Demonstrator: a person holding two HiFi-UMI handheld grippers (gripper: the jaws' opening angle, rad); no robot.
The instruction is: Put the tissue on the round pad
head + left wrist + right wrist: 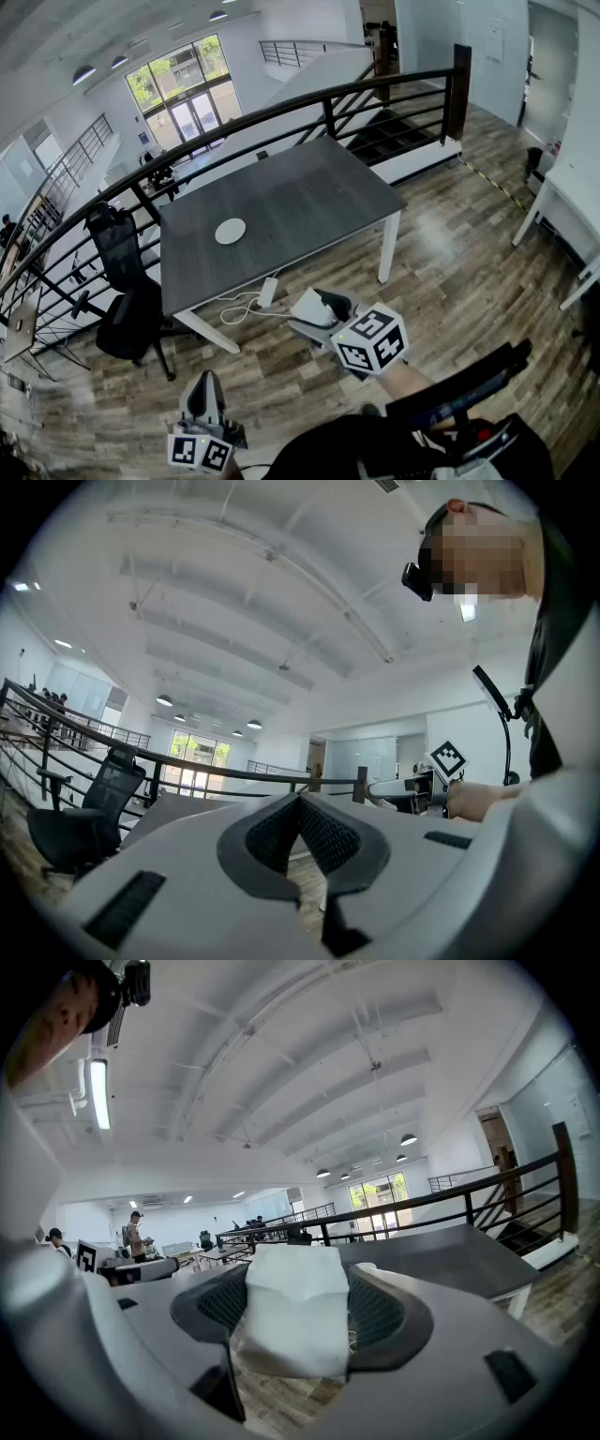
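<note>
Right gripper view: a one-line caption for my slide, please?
Right gripper clamps a white tissue, dark table ahead.

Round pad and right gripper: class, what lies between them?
Head view: bare table top, then a white power strip and cable below the table's edge.

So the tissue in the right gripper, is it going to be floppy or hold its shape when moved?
Probably soft: the tissue shows a crease where the right gripper pinches it. Likely light, being a small white wad. It looks blocky, so it shouldn't roll on the round pad.
</note>
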